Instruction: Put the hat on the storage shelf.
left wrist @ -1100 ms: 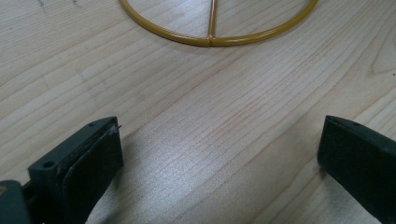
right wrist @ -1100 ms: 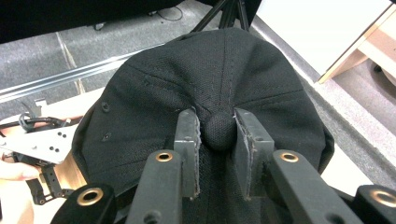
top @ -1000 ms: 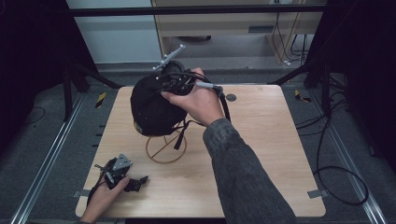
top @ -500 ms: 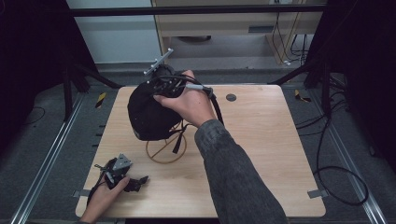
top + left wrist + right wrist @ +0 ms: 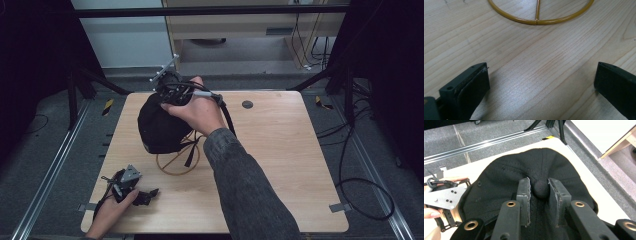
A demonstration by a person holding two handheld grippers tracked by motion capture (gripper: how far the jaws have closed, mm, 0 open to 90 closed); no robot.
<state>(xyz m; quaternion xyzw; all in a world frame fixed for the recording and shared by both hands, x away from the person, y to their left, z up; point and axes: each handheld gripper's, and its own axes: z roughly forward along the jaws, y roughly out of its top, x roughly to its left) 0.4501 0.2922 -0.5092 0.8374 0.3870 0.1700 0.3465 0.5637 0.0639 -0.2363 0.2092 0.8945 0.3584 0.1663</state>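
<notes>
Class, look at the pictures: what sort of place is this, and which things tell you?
Probably a lab or recording workshop: a wooden table inside a dark metal frame, loose cables on grey carpet, floor rails.

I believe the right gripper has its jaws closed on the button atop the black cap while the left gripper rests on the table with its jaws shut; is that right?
Not quite: the left gripper rests with its jaws wide open over bare wooden table, as the left gripper view shows. The right gripper does pinch the black cap at its top button.
</notes>
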